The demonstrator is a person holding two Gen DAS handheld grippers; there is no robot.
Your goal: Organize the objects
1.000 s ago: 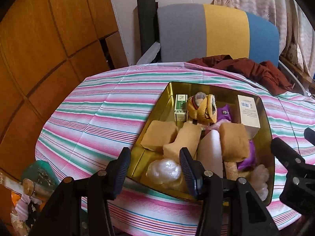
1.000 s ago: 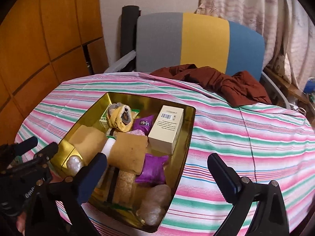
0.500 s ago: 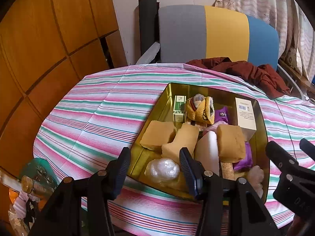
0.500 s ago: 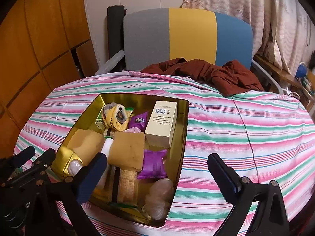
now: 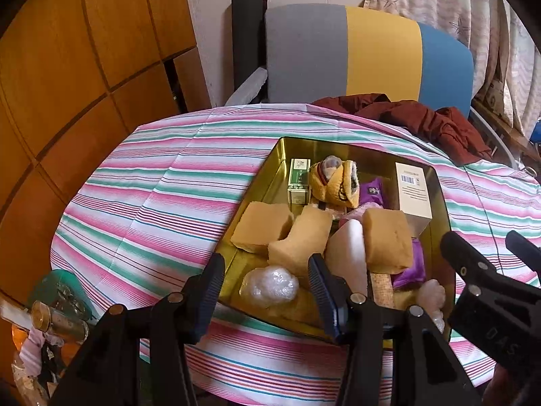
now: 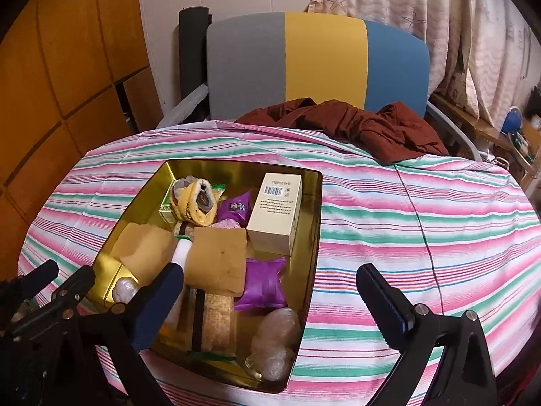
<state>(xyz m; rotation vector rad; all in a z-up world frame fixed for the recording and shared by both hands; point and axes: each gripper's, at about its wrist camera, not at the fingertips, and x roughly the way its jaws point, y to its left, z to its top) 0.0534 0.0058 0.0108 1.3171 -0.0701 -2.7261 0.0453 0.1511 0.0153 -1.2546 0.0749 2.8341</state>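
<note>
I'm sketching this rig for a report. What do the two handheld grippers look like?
Both are black plastic clamp-style frames with silver rivets at the pivots. The left gripper and the right gripper each carry two fingers with dark blue ribbed pads. Embossed lettering marks the right one's body. No cables or sleeves show.

Warm, fairly dim indoor light fills both fisheye views, with black vignetting in the corners, bowed wooden panels (image 5: 84, 77) at left, soft glare on the gold tin's wall (image 6: 135, 209), and slight blur at the far right edge.
</note>
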